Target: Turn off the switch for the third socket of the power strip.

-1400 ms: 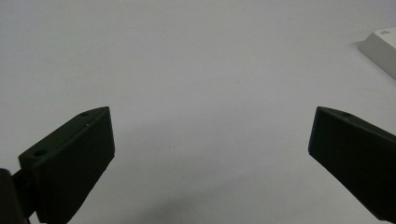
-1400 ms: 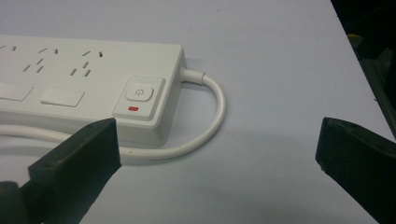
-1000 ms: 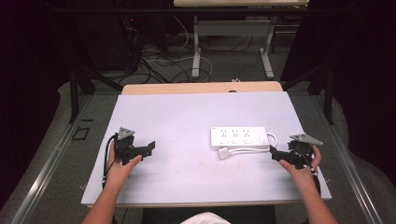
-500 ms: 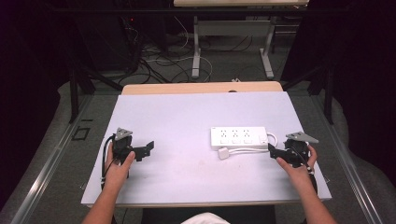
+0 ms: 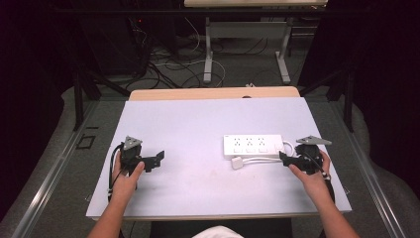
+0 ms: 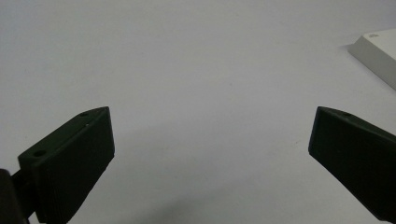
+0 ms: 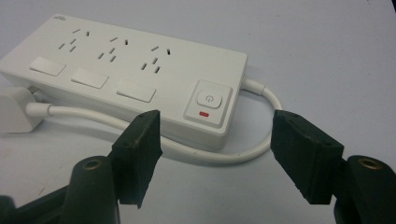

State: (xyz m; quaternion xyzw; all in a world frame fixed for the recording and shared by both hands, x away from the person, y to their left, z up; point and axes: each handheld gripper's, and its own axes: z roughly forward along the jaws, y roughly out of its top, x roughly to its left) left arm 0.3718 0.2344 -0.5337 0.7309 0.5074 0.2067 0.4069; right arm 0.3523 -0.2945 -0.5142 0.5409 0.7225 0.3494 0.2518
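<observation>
The worktop is lying flat and pale, spanning most of the high view. A white power strip is resting on it at about 3 o'clock from the centre, its three rows of sockets facing up. In the right gripper view, its power button is sitting at the near end with a small red mark below it. The white cord is looping out from the strip's right end and running back along its near side to a white plug lying at 7 o'clock of the strip.

The left gripper is being held at 9 o'clock on the worktop, jaws standing wide apart and holding nothing. The right gripper is sitting at 4 o'clock of the strip, jaws likewise spread and holding nothing, pointing toward the cord loop.
</observation>
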